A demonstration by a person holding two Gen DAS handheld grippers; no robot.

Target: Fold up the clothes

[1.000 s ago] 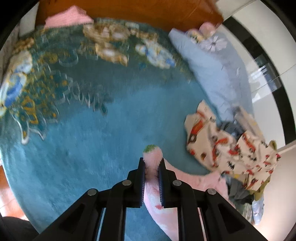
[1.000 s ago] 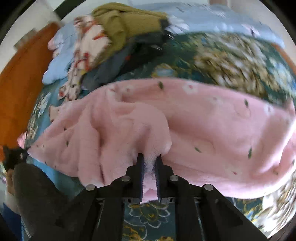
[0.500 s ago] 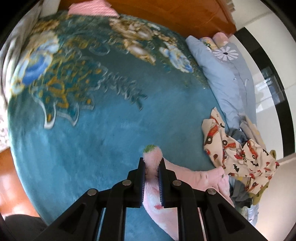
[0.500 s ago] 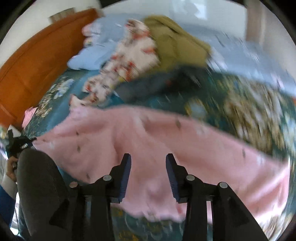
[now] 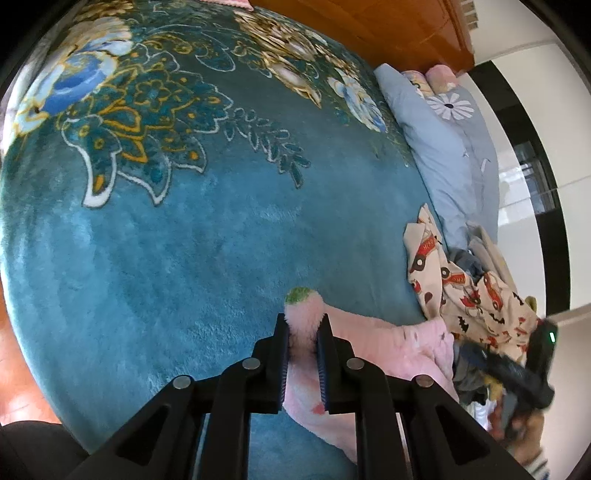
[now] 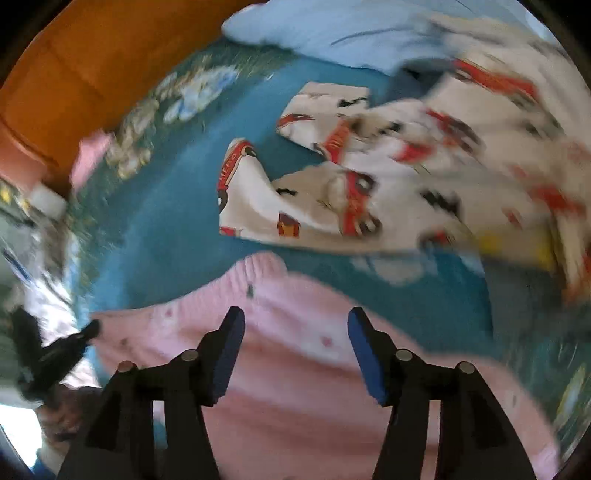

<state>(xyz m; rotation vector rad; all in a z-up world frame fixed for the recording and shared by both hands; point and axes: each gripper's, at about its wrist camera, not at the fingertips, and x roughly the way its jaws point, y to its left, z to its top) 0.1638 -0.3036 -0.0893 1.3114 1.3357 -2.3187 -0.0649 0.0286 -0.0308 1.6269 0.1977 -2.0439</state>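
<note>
A fluffy pink garment (image 5: 384,343) lies on the teal floral blanket (image 5: 192,236). My left gripper (image 5: 303,325) is shut on a corner of it with a green tip and holds it just above the blanket. In the right wrist view the pink garment (image 6: 295,387) spreads under my right gripper (image 6: 295,321), which is open and empty above it. The right gripper also shows in the left wrist view (image 5: 524,369), at the lower right, blurred.
A pile of clothes with a cream fire-truck print piece (image 6: 388,177) on top lies beyond the pink garment, also in the left wrist view (image 5: 465,291). A light blue pillow (image 5: 439,147) and the orange wooden headboard (image 5: 369,26) lie farther off.
My right gripper has let go of the pink garment, opened wide and swung towards the printed clothes pile. My left gripper keeps its hold and has turned a little.
</note>
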